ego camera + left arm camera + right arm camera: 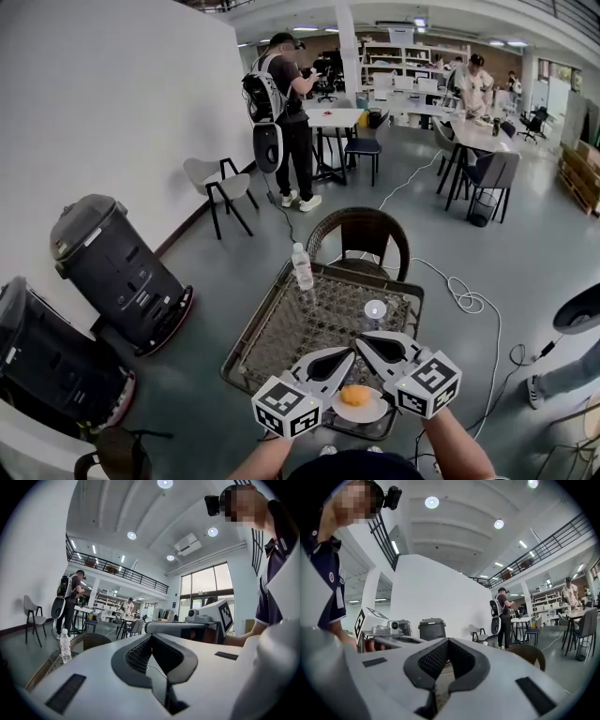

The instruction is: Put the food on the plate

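An orange piece of food [354, 396] lies on a small white plate [377, 412] at the near edge of the wicker table [281, 328]. Both grippers hover just above the plate, pointing away from me and level, so their own views look out across the room. My left gripper [351, 353] [151, 636] is shut with nothing between its jaws. My right gripper [360, 338] [447, 640] is also shut and empty. Their tips nearly meet over the table beyond the plate. Neither touches the food.
A clear water bottle [302, 267] [65, 645] stands at the table's far edge, and a small round white object [375, 310] sits mid-table. A brown wicker chair [366, 239] is behind the table. Black bins [117, 267] stand at the left. People stand farther off.
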### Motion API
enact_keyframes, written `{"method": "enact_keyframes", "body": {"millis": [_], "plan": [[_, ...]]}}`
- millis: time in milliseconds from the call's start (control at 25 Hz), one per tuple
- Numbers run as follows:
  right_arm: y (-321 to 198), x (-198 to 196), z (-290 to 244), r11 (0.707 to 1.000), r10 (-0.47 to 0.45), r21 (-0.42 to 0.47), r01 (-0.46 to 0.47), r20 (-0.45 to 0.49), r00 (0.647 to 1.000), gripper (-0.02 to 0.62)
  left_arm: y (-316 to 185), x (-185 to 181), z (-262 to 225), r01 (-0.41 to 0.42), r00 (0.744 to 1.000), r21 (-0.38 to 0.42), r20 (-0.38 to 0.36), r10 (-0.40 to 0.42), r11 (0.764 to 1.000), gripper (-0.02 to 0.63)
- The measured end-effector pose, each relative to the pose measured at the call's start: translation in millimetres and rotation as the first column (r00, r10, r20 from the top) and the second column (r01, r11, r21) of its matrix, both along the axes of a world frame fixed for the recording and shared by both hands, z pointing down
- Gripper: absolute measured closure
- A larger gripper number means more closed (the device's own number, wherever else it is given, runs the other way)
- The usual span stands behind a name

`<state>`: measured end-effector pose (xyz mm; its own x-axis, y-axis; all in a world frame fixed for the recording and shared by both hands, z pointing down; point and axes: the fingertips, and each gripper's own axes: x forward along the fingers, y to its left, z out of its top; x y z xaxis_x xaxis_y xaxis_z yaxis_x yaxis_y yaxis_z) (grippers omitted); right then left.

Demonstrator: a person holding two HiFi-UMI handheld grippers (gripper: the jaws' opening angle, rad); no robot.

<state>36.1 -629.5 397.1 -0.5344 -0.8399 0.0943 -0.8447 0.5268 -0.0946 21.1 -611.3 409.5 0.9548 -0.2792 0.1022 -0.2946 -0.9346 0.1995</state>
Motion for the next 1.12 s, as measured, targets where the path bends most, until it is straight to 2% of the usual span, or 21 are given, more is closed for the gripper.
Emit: {"method": "enact_keyframes", "body": {"millis": [400, 1120], "plan": [[4.7, 10.1, -4.6, 1.0, -0.004, -0.002, 0.004, 0.051, 0.999, 0.592, 4.5, 6.1, -4.6, 0.01, 1.0, 0.015, -0.008, -0.01, 1.0, 0.597], [11.3, 16.3, 0.5, 1.0, -0.011, -0.012, 0.012, 0.084, 0.996, 0.592, 13.7, 10.9, -2.0, 0.021, 1.0, 0.019, 0.008, -0.021, 1.0, 0.597]]}}
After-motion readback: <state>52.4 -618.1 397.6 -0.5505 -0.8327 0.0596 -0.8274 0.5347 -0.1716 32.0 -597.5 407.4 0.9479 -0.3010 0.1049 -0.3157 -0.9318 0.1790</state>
